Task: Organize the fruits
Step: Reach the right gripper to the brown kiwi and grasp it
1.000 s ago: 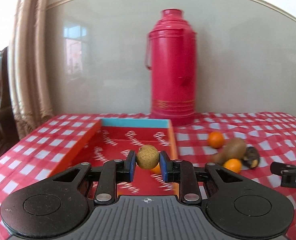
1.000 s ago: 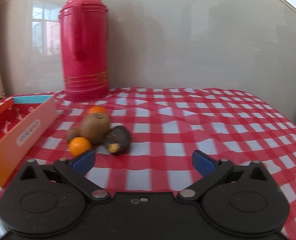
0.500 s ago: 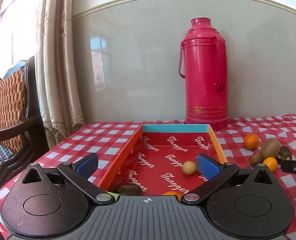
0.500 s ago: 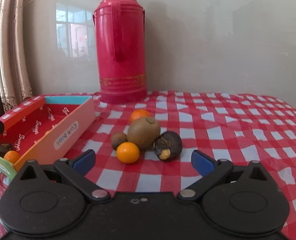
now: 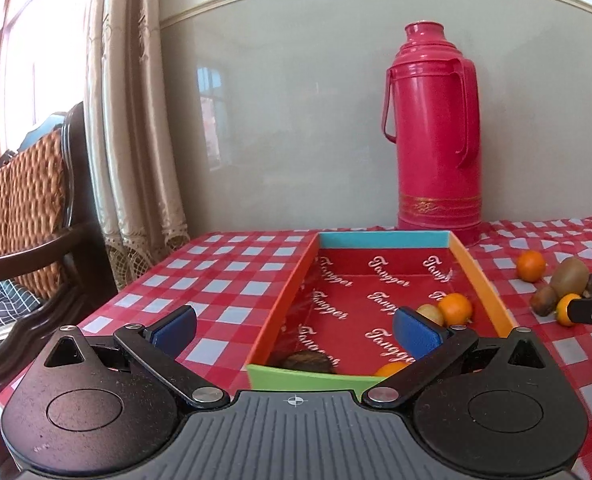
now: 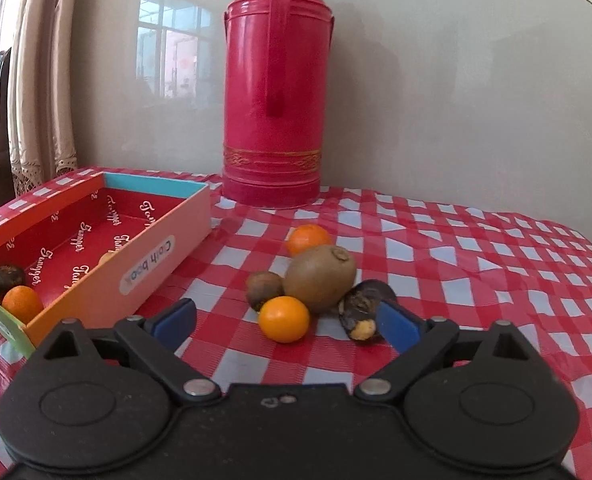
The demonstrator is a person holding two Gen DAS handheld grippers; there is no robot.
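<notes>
Five fruits sit bunched on the checked tabletop (image 6: 476, 248) before my right gripper (image 6: 287, 322), whose jaws are spread wide and empty: a kiwi (image 6: 322, 278), two small oranges, a brown round fruit and a dark split one. My left gripper (image 5: 296, 328) is likewise wide apart, holding nothing, at the near end of the red box (image 5: 376, 280). Inside it lie two oranges, a tan ball-like fruit (image 5: 430, 314) and a dark fruit. Behind stands a pink thermos (image 6: 277, 92).
</notes>
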